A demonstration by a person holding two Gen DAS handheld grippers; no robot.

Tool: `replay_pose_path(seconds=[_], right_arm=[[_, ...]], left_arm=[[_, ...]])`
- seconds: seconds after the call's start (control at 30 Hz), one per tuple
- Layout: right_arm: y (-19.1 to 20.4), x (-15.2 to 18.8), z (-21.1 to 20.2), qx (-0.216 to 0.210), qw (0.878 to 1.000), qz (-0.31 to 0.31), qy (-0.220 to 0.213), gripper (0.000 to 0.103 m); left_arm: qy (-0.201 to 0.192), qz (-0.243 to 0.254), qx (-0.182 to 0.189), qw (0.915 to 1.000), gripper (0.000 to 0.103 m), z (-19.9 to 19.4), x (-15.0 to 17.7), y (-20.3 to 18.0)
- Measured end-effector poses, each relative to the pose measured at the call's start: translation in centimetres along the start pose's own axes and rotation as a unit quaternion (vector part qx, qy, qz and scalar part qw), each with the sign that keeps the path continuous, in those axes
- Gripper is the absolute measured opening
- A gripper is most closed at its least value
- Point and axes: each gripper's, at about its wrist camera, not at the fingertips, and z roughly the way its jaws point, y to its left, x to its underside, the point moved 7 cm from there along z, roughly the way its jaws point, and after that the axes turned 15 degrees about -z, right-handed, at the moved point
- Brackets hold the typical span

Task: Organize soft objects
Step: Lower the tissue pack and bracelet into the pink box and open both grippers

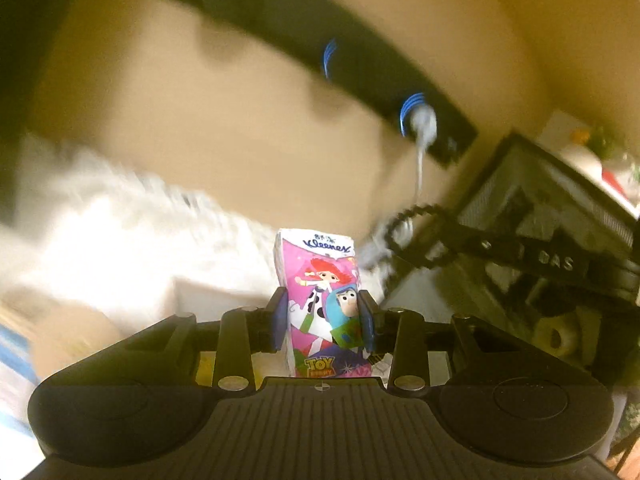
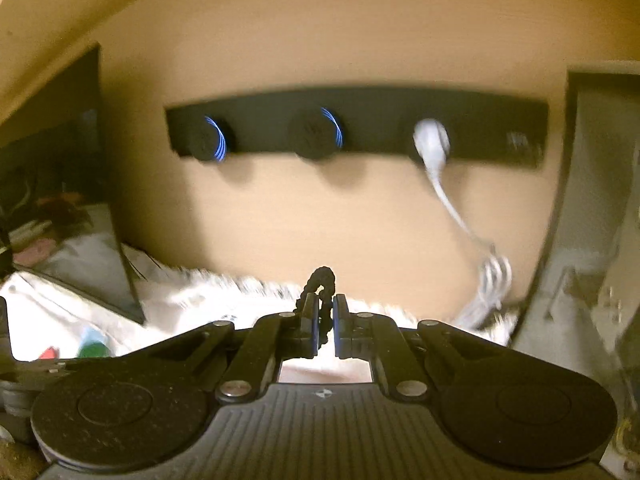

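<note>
While the left gripper (image 1: 325,322) pinches it from both sides, the tissue pack (image 1: 320,300) stands upright between the blue pads, well forward of the gripper's body. Its pink wrapper reads "Kleenex" along the white top and "TOY" in a yellow badge near the bottom, with cartoon figures between. To its right, the right gripper (image 1: 404,232) reaches in from the right edge with pale letters on its side, blurred; only "AS" can be made out. That gripper (image 2: 325,316) is clenched on a loop of black braided cord (image 2: 320,284) that pokes up past its tips. Beyond both lies a white fluffy cloth (image 1: 120,240), then a bare tan wall with open space before it. On the wall, a black strip (image 2: 360,124) carries blue-lit knobs and a white plug (image 2: 431,140) whose cable hangs down to the right. A dark mesh basket (image 1: 540,200) crowds the right side
</note>
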Motion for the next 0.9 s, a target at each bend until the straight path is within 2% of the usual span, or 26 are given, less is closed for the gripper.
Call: replay_pose_path(seconds=[0.1,0.2,0.27,0.33,0.5,0.67,0.8,0.9], right_arm=[[-0.2,1.5,1.7,-0.001,1.0,0.017,0.025,0.007],[-0.2,2.5,3.0,-0.001,0.999,0.02,0.041,0.007],[0.0,3.2,3.4,-0.007,0.999,0.02,0.048,0.007],[0.3,4.0,3.6,-0.016,0.998,0.022,0.056,0.007],[1.8,6.9,5.1,-0.067,0.993,0.042,0.091,0.007],[4.7,11.3,8.0,-0.135,0.977,0.067,0.149,0.007],[6.3,14.7,10.0,-0.129,0.973,0.049,0.187,0.007],[6.9,15.4,10.3,-0.121,0.977,0.018,0.176,0.007]], left_arm=[[0.02,-0.003,0.002,0.9998,0.044,3.2,2.2,0.3],[0.07,0.017,-0.041,0.9966,0.047,6.3,5.1,1.2],[0.07,0.041,-0.065,0.9946,0.046,7.0,6.3,1.7],[0.053,0.034,-0.062,0.9961,0.046,6.8,6.2,2.0],[0.008,0.009,-0.049,0.9987,0.046,2.5,4.3,3.1],[-0.011,0.001,-0.047,0.9988,0.046,-2.3,4.7,4.5],[-0.024,0.007,-0.093,0.9953,0.046,-6.7,6.4,7.2],[-0.039,-0.015,-0.141,0.9892,0.046,-9.0,7.5,10.4]])
